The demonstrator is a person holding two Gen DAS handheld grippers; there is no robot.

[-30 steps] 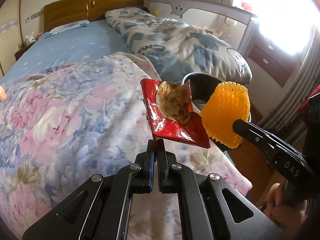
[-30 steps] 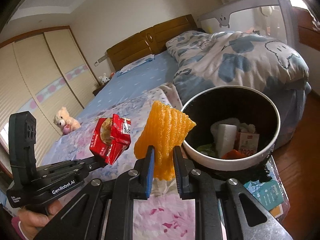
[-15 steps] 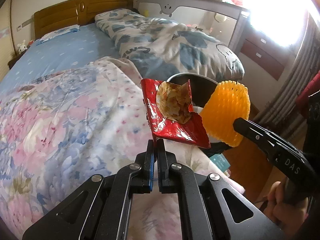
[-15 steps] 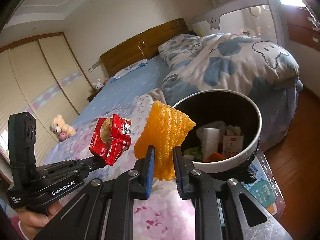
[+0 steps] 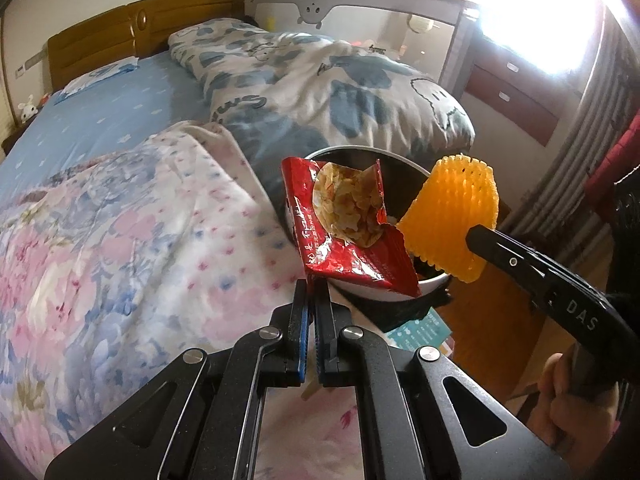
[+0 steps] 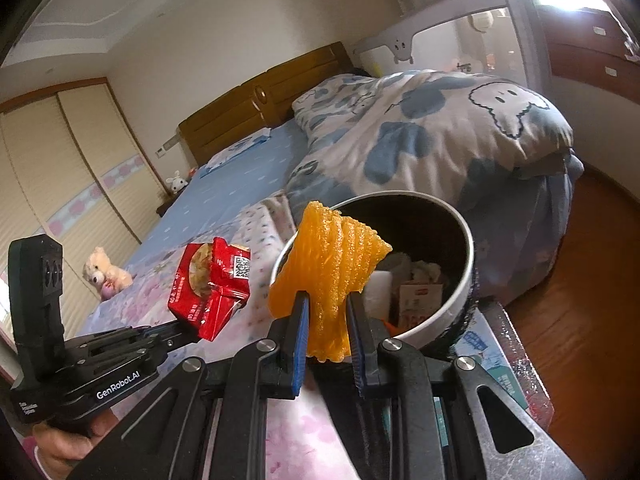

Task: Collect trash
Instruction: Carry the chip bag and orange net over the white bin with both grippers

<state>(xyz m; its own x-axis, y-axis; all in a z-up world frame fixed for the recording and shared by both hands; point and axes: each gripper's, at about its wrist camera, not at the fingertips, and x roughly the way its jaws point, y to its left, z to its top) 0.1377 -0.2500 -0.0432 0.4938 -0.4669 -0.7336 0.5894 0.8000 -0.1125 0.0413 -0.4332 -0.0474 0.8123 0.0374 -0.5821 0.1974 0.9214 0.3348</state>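
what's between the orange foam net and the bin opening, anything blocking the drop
Nothing visible. The right gripper holds the orange foam net right at the near rim of the bin, whose mouth is open. The red wrapper hangs off to the side.

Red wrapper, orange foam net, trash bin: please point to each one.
red wrapper (image 5: 352, 256), left wrist view, lower red part.
orange foam net (image 6: 332, 256), right wrist view, middle.
trash bin (image 6: 466, 276), right wrist view, white rim.

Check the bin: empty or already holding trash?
Already holding trash. The right wrist view shows white paper and a small carton inside the bin.
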